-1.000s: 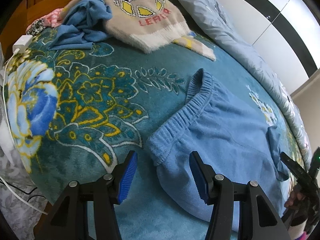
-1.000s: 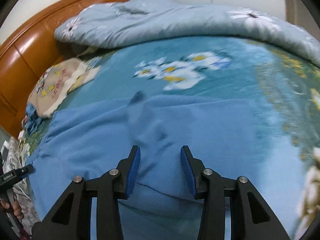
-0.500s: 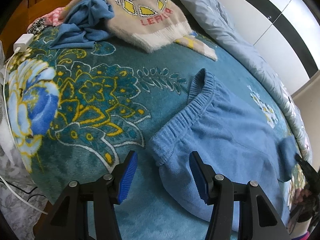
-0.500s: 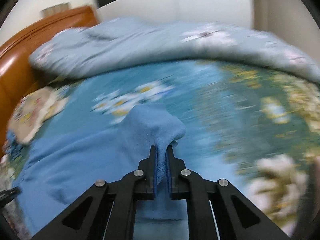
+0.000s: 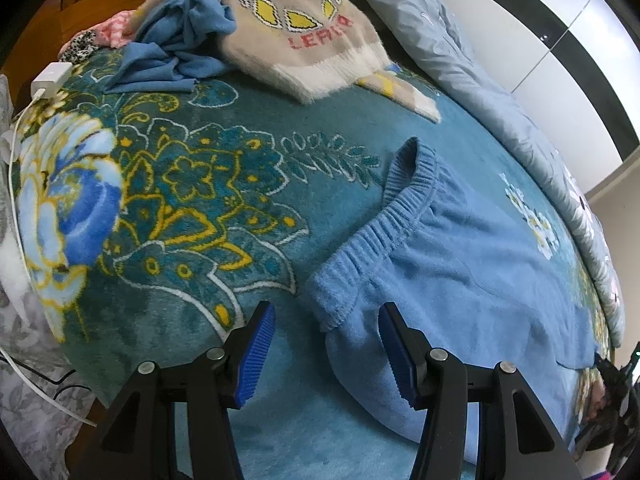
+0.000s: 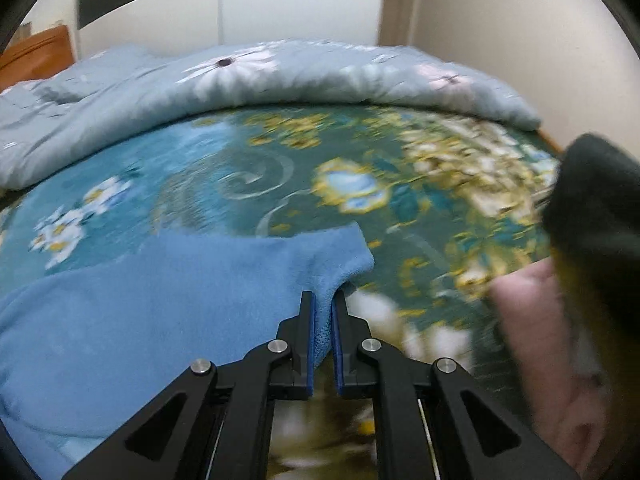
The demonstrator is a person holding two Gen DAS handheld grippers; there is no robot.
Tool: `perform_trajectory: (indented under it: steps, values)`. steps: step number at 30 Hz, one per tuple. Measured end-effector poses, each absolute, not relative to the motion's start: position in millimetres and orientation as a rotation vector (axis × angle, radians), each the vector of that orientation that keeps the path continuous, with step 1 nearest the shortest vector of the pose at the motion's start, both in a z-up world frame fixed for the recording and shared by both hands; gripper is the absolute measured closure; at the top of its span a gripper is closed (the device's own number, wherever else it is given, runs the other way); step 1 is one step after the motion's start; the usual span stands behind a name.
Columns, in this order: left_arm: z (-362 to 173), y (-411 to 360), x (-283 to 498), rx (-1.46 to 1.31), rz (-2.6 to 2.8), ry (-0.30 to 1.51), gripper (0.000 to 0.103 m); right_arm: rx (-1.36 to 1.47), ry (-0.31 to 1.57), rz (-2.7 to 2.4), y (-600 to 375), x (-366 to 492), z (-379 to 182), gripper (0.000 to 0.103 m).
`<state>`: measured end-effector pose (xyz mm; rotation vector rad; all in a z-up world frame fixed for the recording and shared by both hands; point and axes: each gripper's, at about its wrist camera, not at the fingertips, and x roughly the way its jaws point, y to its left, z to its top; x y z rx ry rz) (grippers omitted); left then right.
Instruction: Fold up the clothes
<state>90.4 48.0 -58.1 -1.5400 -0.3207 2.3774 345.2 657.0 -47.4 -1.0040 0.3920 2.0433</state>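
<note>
Light blue fleece trousers (image 5: 460, 264) lie flat on a teal floral blanket (image 5: 180, 184), elastic waistband toward the left. My left gripper (image 5: 326, 354) is open, its blue pads either side of the waistband's near corner (image 5: 330, 300), just short of it. In the right wrist view my right gripper (image 6: 322, 338) is shut on the leg end of the trousers (image 6: 160, 300) and holds that corner pulled out over the blanket (image 6: 360, 184).
A beige sweater with a red and yellow print (image 5: 304, 28), a crumpled blue garment (image 5: 180, 44) and a white charger with cable (image 5: 50, 76) lie near the headboard. A grey-blue floral duvet (image 6: 240, 84) runs along the far side. A hand (image 6: 552, 340) shows at right.
My right gripper closed on the trouser leg end and pulled it out to the right, straightening the leg. My left gripper stayed open by the waistband, shifting slightly.
</note>
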Motion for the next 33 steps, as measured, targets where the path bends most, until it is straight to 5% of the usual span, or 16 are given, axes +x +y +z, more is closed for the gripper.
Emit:
perform_trajectory:
  steps: [11, 13, 17, 33]
  values:
    - [-50, 46, 96, -1.529, 2.364, -0.337, 0.045, -1.041, 0.353, 2.046, 651, 344, -45, 0.092]
    - [-49, 45, 97, -1.526, 2.352, -0.358, 0.045, -1.005, 0.363, 2.085, 641, 349, -32, 0.076]
    - [-54, 47, 97, -1.54, 2.317, -0.397, 0.045, -0.955, 0.429, 2.229, 604, 365, -14, 0.071]
    - [-67, 59, 105, -1.51, 2.331, -0.37, 0.045, -1.011, 0.659, 2.168, 507, 533, -31, 0.061]
